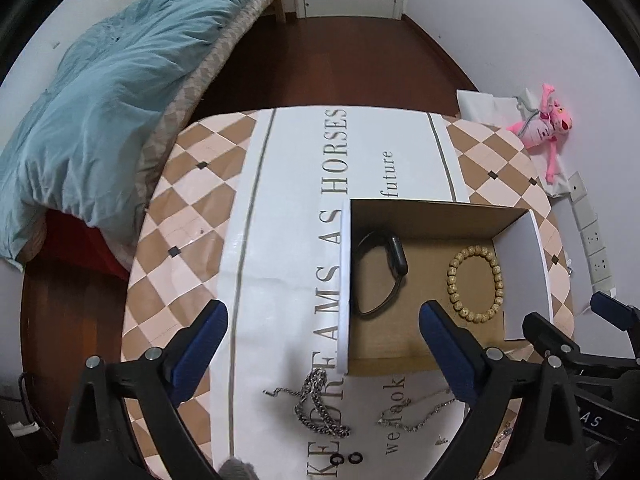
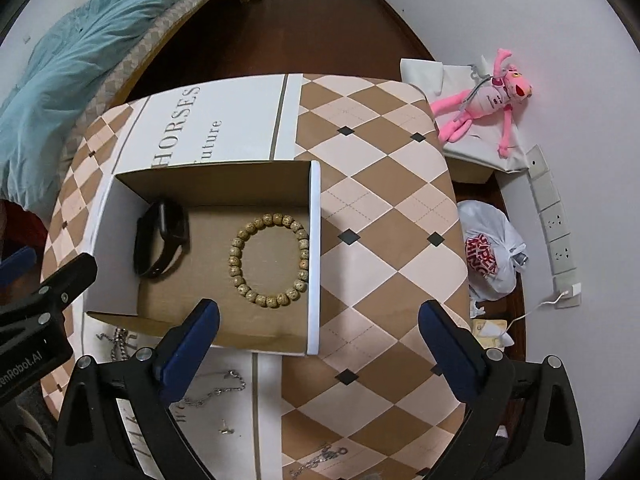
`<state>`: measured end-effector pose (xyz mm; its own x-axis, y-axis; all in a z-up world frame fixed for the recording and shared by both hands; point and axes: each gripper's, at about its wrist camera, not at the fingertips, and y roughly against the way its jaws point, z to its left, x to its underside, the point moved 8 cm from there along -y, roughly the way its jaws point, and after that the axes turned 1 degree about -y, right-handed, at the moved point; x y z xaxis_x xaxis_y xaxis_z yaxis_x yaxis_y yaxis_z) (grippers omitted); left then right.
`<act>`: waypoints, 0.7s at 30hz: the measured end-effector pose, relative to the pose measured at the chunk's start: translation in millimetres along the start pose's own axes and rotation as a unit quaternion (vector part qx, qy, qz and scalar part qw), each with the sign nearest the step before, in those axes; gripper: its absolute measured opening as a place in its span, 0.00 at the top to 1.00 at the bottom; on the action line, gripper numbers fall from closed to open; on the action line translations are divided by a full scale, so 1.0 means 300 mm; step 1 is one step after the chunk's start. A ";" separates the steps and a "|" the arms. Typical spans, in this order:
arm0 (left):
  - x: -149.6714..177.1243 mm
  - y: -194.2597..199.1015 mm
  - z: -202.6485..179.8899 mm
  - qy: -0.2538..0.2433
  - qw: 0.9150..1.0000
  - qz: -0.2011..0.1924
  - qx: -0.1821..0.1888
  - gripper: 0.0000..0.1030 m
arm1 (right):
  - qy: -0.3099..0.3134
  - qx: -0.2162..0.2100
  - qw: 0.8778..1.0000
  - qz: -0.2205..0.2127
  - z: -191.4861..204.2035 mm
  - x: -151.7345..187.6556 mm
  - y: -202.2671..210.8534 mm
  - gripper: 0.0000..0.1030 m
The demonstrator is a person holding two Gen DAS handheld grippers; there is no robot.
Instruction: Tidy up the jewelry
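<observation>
- My left claw (image 1: 322,344) spread wide — nothing held, above the heavy chain (image 1: 322,406).
- My right claw (image 2: 318,340) spread too, by the box (image 2: 314,256) holding the bead bracelet (image 2: 269,260).

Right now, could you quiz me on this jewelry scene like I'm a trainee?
1. True or false: the bead bracelet lies inside the cardboard box.
2. What black item lies beside it? A) watch B) comb C) glove
3. Fill in: both tongs, left tongs and right tongs, are ____.

Key: 1 true. 2 A, the black watch. 3 open, holding nothing; the thick chain still lies outside the box on the printed sheet.
</observation>
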<state>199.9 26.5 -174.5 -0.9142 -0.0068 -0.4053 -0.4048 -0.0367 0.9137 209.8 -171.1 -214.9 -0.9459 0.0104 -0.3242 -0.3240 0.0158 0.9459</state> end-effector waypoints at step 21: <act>0.053 0.425 0.036 0.002 0.994 -0.106 -0.006 0.05 | -0.021 0.006 0.992 -0.126 -0.004 0.086 0.457 0.02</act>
<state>133.6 32.6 -64.2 -0.8084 -0.0011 -0.5886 -0.5879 -0.0498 0.8074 141.1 -170.0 -93.5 -0.8338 0.0464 -0.5501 -0.5489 0.0355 0.8351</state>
